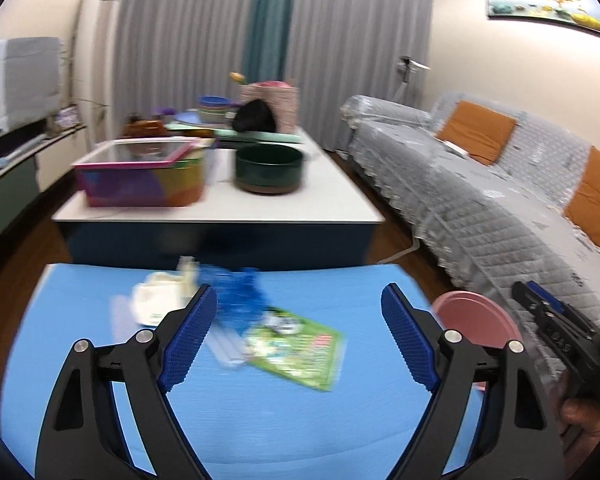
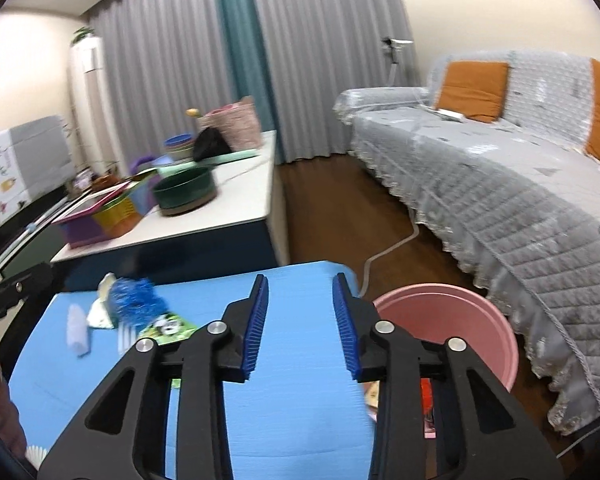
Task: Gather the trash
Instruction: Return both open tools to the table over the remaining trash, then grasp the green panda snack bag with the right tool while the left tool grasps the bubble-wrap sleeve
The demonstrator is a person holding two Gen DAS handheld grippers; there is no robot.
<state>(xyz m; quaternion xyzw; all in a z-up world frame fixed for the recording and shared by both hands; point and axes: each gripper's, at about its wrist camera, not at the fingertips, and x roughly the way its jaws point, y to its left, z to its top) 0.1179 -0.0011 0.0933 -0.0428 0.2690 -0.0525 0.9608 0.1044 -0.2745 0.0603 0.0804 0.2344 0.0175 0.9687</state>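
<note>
Blue table top (image 1: 100,360) spreads out under both grippers, with the pink bin (image 2: 460,320) just off the right gripper (image 2: 300,320)'s right side, and the trash sits ahead of the left gripper (image 1: 300,332): green wrapper (image 1: 300,348) between its fingers, blue tinsel (image 1: 240,300) and white scrap (image 1: 156,300) forward-left. Both sets of jaws are spread wide and holding nothing. Honestly, that flat wrapper looks likely to just skid away if the fingers close without pinning an edge.

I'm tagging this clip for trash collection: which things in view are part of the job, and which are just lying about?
Job: crinkly blue wrapper; green printed packet; crumpled white paper; round pink plastic bin; left gripper and right gripper, both open.

Lying about: dark green round pot; multicoloured box; grey-covered sofa.
</note>
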